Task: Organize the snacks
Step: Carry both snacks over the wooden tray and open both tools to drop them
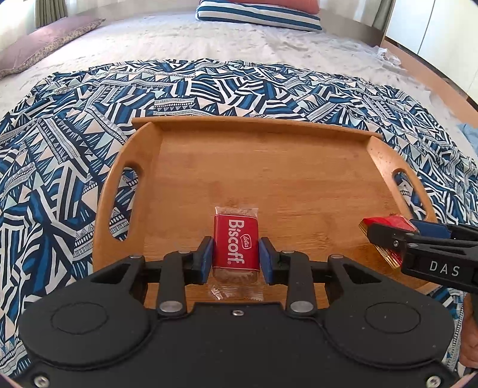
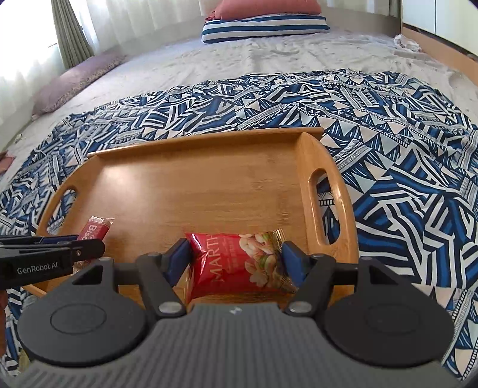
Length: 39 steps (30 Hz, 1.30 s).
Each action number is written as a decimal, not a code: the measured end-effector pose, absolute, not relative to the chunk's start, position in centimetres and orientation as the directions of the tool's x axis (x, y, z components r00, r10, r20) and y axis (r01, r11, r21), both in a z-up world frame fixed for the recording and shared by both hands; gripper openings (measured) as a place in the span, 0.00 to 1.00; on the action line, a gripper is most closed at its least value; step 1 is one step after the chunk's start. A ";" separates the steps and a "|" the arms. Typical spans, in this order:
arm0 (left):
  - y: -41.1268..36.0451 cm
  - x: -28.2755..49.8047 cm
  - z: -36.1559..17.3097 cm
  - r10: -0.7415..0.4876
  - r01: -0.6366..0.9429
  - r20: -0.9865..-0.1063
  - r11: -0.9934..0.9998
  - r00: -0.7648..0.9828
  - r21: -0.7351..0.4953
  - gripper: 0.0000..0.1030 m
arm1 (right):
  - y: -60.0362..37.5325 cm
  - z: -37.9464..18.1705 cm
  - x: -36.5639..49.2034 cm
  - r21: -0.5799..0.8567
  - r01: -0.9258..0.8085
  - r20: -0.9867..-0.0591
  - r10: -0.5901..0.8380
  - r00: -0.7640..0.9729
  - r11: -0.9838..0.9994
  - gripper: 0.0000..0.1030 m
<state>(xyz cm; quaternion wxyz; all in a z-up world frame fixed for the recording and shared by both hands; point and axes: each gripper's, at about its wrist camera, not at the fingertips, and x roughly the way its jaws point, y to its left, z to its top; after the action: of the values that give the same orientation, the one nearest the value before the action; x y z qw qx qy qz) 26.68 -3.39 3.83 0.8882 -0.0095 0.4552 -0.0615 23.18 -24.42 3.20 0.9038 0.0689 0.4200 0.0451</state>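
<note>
1. Here, the left tool [image 1: 236,259] is closed narrowly on a small red Biscoff biscuit in a clear-ended plastic wrapper [image 1: 235,246], its blue pads pressing the packet's two long sides; the packet hangs over the near part of the rectangular bamboo tray with cut-out handles [image 1: 269,167].
2. The right tool [image 2: 236,258] stands wider and holds a red foil pouch of pistachios printed "MARTH" [image 2: 239,262], gripped across its width above the tray's near right corner, close beside the right handle slot.
3. Handling, biscuit — judged light and brittle: the thin film will slide and crinkle, and a hard squeeze could crack the contents. The firm middle of the pack is the best hold; the flat crimped ends would slip.
4. Handling, pouch — judged light, soft and air-filled: the foil is slick and buckles under the pads, as the creases at the left pad suggest. A hold across the filled body is sounder than one on the sealed edge.
5. Count: two snacks in view, one per tool; one tray, bare of any snack; two tools.
6. Setting: the tray lies on a blue-and-white geometric patterned cloth [image 1: 74,143] spread over a bed — a striped pillow [image 2: 266,27] lies at the far end.
</note>
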 end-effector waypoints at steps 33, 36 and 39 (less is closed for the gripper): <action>-3.8 26.6 2.7 -0.092 0.085 -0.778 0.995 0.621 -0.050 0.31 | -23.7 2.3 22.7 0.101 -0.044 -0.708 0.103 0.698 0.994 0.72; -3.8 26.6 2.7 -0.086 0.085 -0.778 0.995 0.622 -0.043 0.31 | -23.7 2.3 22.7 0.103 -0.042 -0.709 0.103 0.698 0.994 0.80; -3.9 26.5 2.7 -0.085 0.081 -0.779 0.996 0.622 -0.044 0.32 | -23.9 2.3 22.8 0.121 -0.038 -0.710 0.113 0.695 0.992 0.82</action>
<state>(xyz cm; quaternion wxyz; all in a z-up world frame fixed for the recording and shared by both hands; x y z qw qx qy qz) 26.46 -3.91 2.73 0.9005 -0.0022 0.4325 -0.0463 22.75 -23.93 2.27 0.9194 0.0484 0.3881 0.0409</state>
